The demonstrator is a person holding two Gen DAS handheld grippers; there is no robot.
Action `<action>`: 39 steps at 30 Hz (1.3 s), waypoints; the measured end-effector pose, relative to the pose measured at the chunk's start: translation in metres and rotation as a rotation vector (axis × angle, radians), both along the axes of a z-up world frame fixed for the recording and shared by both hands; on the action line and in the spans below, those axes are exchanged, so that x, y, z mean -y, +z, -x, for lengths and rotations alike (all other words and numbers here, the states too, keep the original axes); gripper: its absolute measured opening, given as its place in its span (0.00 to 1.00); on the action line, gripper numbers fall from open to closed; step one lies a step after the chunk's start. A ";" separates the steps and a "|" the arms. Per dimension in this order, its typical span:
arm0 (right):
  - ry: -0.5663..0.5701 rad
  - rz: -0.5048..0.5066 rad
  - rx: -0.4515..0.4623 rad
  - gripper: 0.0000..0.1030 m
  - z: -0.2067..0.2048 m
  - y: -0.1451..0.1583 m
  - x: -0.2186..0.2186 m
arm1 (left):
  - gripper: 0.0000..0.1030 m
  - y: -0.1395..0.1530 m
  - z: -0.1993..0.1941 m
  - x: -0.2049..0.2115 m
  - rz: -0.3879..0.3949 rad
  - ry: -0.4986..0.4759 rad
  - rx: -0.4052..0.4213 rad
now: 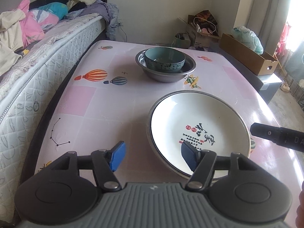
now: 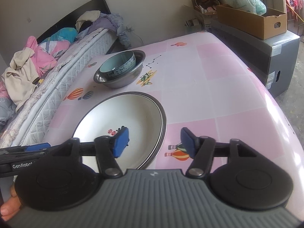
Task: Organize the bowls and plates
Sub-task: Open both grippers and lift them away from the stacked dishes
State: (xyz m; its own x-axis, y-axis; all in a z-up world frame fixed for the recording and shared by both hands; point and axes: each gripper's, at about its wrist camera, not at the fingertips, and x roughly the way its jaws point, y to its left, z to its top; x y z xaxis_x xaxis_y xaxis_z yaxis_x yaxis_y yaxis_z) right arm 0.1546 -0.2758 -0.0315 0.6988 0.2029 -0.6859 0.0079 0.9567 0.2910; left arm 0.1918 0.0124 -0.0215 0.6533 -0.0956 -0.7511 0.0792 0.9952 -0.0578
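A white plate with black calligraphy lies in a grey metal dish whose rim shows around it. My left gripper is open astride the plate's left rim, one pad over the tablecloth and the other over the plate. My right gripper is open astride the right rim in the same way, nothing pressed between its pads. Farther back, a teal bowl sits inside a steel bowl. The left gripper's blue pad shows at the left edge.
The table has a pink cloth with balloon prints. A mattress piled with clothes runs along its left side. A long cardboard box on a dark case stands beyond the right edge. A person's fingers hold the right gripper.
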 end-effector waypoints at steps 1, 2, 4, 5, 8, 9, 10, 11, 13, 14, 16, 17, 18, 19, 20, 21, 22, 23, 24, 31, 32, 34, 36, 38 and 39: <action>0.001 0.006 0.005 0.77 0.001 0.003 -0.001 | 0.65 0.002 0.002 -0.001 0.002 0.002 0.003; 0.004 0.012 0.012 0.83 0.003 0.006 -0.002 | 0.66 0.004 0.003 -0.002 0.003 0.004 0.006; 0.014 0.020 0.032 0.88 0.008 0.013 -0.004 | 0.66 0.007 0.007 -0.003 0.002 0.004 0.015; 0.014 0.024 0.041 0.92 0.010 0.017 -0.005 | 0.66 0.008 0.009 -0.003 0.000 0.004 0.019; 0.018 0.035 0.076 0.99 0.019 0.029 -0.007 | 0.67 0.012 0.014 -0.005 -0.007 0.007 0.028; 0.018 0.046 0.088 0.99 0.022 0.034 -0.008 | 0.67 0.013 0.016 -0.006 -0.007 0.010 0.029; 0.018 0.060 0.099 0.99 0.025 0.038 -0.008 | 0.67 0.014 0.017 -0.007 -0.006 0.015 0.029; 0.017 0.074 0.107 0.99 0.027 0.042 -0.009 | 0.67 0.014 0.019 -0.009 -0.005 0.019 0.030; 0.000 0.110 0.130 0.99 0.031 0.050 -0.011 | 0.67 0.016 0.021 -0.012 -0.002 0.027 0.034; -0.012 0.131 0.141 0.99 0.034 0.053 -0.012 | 0.67 0.017 0.022 -0.013 -0.001 0.032 0.037; -0.035 0.179 0.173 0.99 0.039 0.061 -0.013 | 0.67 0.019 0.024 -0.016 0.001 0.040 0.042; -0.045 0.205 0.191 0.99 0.041 0.065 -0.013 | 0.68 0.020 0.025 -0.018 0.002 0.043 0.044; -0.053 0.237 0.208 0.99 0.044 0.068 -0.014 | 0.68 0.021 0.026 -0.019 0.003 0.046 0.046; -0.056 0.274 0.229 0.99 0.046 0.072 -0.016 | 0.68 0.022 0.027 -0.020 0.004 0.049 0.048; -0.054 0.311 0.253 0.99 0.049 0.075 -0.018 | 0.68 0.022 0.028 -0.022 0.005 0.052 0.049; -0.049 0.348 0.276 0.99 0.051 0.078 -0.020 | 0.68 0.022 0.028 -0.023 0.004 0.054 0.051; -0.039 0.383 0.293 0.99 0.054 0.082 -0.023 | 0.68 0.022 0.028 -0.024 0.004 0.057 0.052; -0.028 0.411 0.305 0.99 0.056 0.085 -0.024 | 0.69 0.023 0.029 -0.025 0.004 0.059 0.053; -0.018 0.430 0.312 0.99 0.057 0.089 -0.026 | 0.70 0.023 0.029 -0.026 0.004 0.062 0.054; -0.002 0.431 0.361 0.99 0.070 0.111 -0.028 | 0.88 0.025 0.034 -0.032 -0.006 0.078 0.093; 0.017 0.414 0.359 0.99 0.071 0.112 -0.027 | 0.94 0.026 0.036 -0.033 -0.008 0.084 0.105; 0.036 0.378 0.335 0.99 0.072 0.111 -0.024 | 0.99 0.027 0.040 -0.036 -0.004 0.098 0.137; 0.027 0.337 0.296 0.99 0.072 0.107 -0.024 | 1.00 0.028 0.042 -0.039 0.010 0.103 0.156; 0.016 0.282 0.278 0.99 0.075 0.103 -0.022 | 1.00 0.027 0.042 -0.042 0.028 0.102 0.148; 0.018 0.250 0.269 0.99 0.076 0.101 -0.022 | 1.00 0.026 0.041 -0.043 0.033 0.102 0.136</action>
State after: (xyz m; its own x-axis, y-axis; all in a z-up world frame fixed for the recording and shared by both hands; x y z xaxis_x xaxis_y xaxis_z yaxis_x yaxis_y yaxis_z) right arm 0.0787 -0.2540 0.0699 0.8586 0.0661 -0.5084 -0.0547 0.9978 0.0375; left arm 0.1505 0.0555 0.0048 0.7565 -0.0469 -0.6523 -0.0126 0.9962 -0.0862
